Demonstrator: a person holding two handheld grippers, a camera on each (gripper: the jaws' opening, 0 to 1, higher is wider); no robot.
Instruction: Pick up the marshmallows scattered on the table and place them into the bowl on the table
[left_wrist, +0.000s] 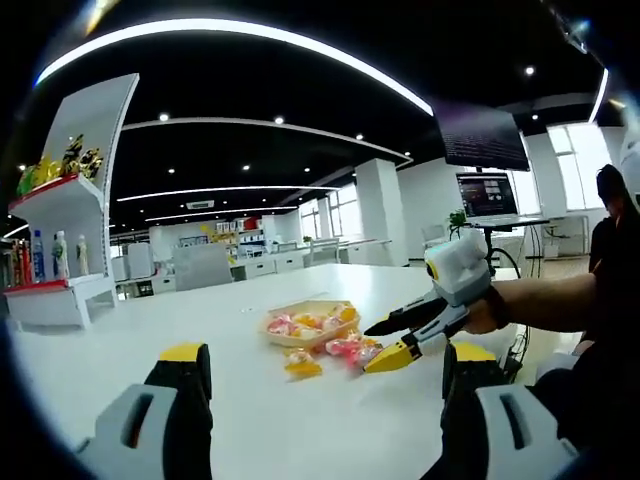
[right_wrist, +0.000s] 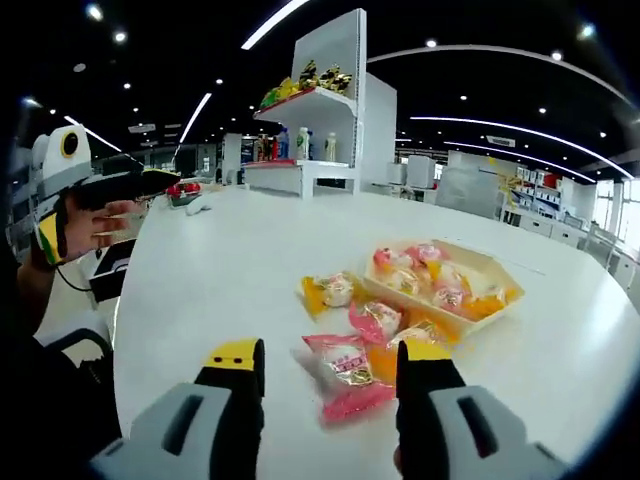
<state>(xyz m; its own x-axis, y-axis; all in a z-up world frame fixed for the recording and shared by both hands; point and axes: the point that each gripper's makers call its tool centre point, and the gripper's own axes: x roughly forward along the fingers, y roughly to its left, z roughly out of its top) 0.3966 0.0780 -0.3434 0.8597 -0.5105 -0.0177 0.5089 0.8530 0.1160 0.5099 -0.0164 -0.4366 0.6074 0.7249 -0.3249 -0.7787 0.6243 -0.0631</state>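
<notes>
White table (right_wrist: 220, 270) — shelving (right_wrist: 320, 130) behind; each hand-held gripper's jaws apart — nothing held.

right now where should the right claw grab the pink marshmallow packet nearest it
Grip the pink marshmallow packet across its puffy middle, coming straight down from above. It lies flat on the table just ahead of the open right claw, its crimped ends too thin to hold.

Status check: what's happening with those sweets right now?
Left tool open, hanging back. Right tool open, closing on pink marshmallow. Several loose beside bowl, some inside. Nothing in the way.
</notes>
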